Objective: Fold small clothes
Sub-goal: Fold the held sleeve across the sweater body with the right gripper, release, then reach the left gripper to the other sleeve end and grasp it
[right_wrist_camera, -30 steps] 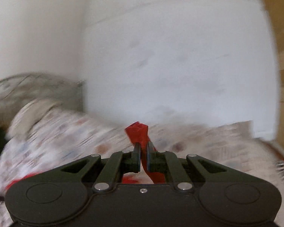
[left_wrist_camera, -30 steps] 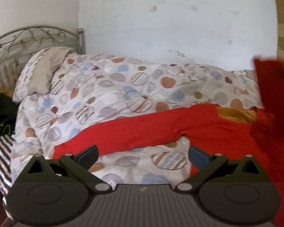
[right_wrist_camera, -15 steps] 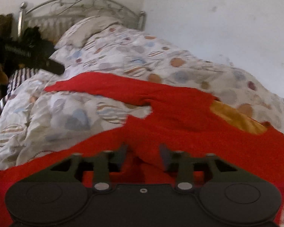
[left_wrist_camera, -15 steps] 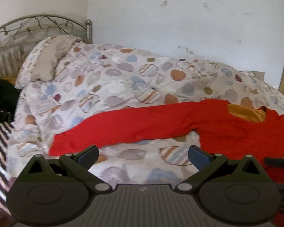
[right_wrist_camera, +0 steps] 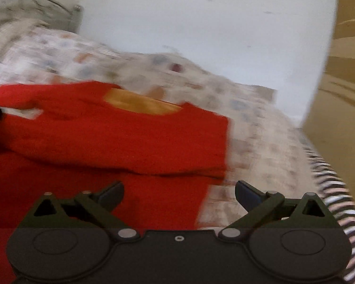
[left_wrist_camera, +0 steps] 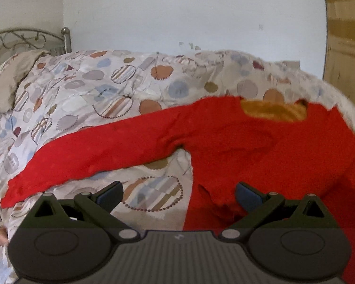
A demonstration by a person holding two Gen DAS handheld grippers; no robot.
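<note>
A small red long-sleeved sweater (left_wrist_camera: 260, 142) with a mustard lining at the neck (left_wrist_camera: 272, 111) lies flat on the patterned duvet (left_wrist_camera: 101, 90). Its left sleeve (left_wrist_camera: 82, 161) stretches out to the left. In the right wrist view the sweater (right_wrist_camera: 120, 137) has its right side folded over the body. My left gripper (left_wrist_camera: 178, 193) is open and empty, just above the sweater's lower left hem. My right gripper (right_wrist_camera: 179, 192) is open and empty over the sweater's lower right edge. That view is blurred.
A pillow (left_wrist_camera: 9, 80) and a metal headboard (left_wrist_camera: 28, 37) are at the far left. A white wall (left_wrist_camera: 189, 16) runs behind the bed. A wooden wardrobe (left_wrist_camera: 345, 37) stands at the right. A striped cloth (right_wrist_camera: 338, 203) lies at the bed's right edge.
My right gripper held the red sleeve up, laid it over the sweater's body, opened and pulled back to the right. My left gripper stayed open and shifted right, closer to the hem.
</note>
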